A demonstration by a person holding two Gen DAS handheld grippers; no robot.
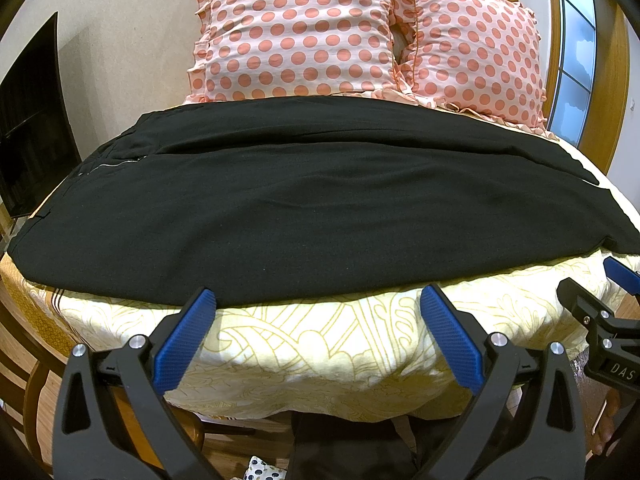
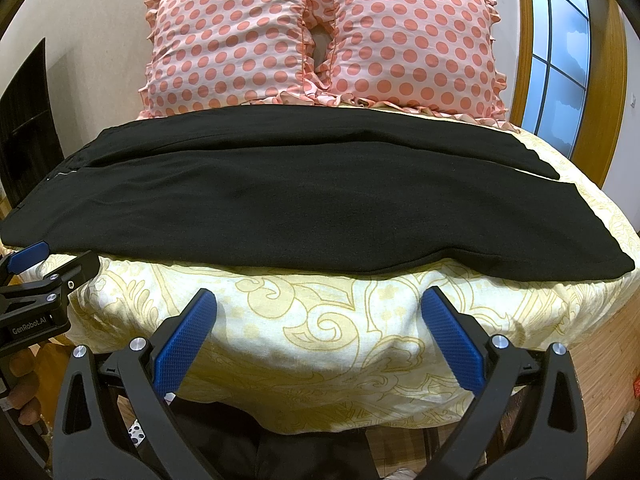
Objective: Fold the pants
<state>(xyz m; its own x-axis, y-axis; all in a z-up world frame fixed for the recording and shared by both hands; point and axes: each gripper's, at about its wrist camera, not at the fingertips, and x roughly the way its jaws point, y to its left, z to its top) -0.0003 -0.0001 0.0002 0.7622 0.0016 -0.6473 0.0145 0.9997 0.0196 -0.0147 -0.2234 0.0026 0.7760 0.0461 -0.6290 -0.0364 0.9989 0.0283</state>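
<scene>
Black pants lie flat across the bed, waistband with a zip at the left, leg ends at the right; they also show in the right wrist view. One leg lies over the other, its long edge toward me. My left gripper is open and empty, its blue pads just short of the pants' near edge. My right gripper is open and empty, over the bedsheet a little in front of the pants. Each gripper shows at the edge of the other's view, the right one and the left one.
The bed has a cream sheet with a yellow pattern. Two pink polka-dot pillows stand behind the pants. A dark panel is at the left, a wood-framed window at the right. Wooden furniture sits below the bed's left edge.
</scene>
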